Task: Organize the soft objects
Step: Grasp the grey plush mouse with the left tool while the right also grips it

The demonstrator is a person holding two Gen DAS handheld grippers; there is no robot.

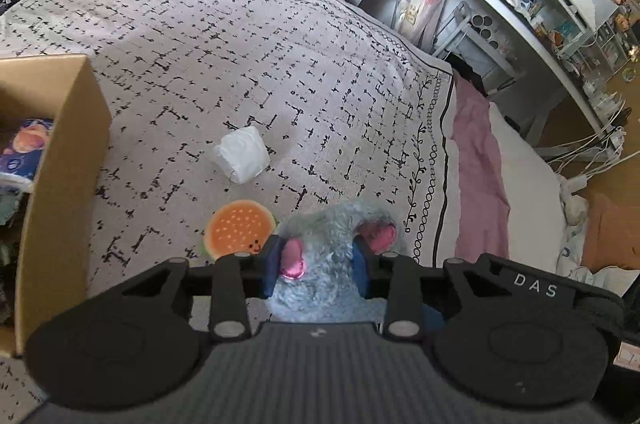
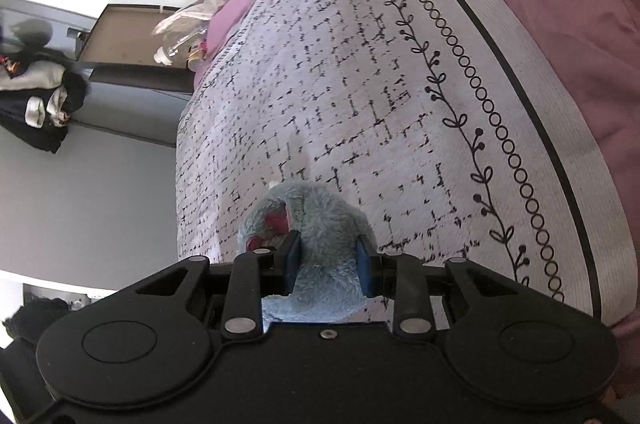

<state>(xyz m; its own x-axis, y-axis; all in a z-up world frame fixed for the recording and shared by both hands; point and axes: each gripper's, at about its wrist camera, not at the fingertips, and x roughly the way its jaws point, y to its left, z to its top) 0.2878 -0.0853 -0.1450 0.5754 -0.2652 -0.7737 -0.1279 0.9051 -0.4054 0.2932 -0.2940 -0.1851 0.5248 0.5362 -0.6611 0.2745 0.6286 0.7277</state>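
Left hand-held gripper: the left hand-held gripper (image 1: 318, 264) is pinching the grey plush toy (image 1: 332, 244); its blue pads (image 1: 271, 266) press into the fur on both sides, next to the pink ears.
Right hand-held gripper: the right hand-held gripper (image 2: 329, 262) is pinching a grey plush toy (image 2: 316, 224) too, with the fur bulging out past both pads (image 2: 291, 260). It looks like the same toy, held from another side, though neither view shows both grippers together.
Toy: it sits between the pads and looks lifted clear of the bed cover (image 1: 240, 44), well to the right of the cardboard box (image 1: 60, 160).
Burger cushion: the small burger cushion (image 1: 240, 229) lies on the cover between the toy and the box, just left of the toy.
White bundle: the white bundle (image 1: 242, 160) lies on the cover right of the box, beyond the cushion.
Box: the open box stands at the left edge of the bed and already holds a few things.
Step in hand: probably carrying the toy to the box.
How to do it well: both grips should hold steady, and both hands should travel together so the toy is not stretched. It should pass above the cushion and clear the box's near wall before it goes down.
Release: the pads should part only once the toy is well inside the box.
Risk: a soft body can slide out of a shallow pinch.
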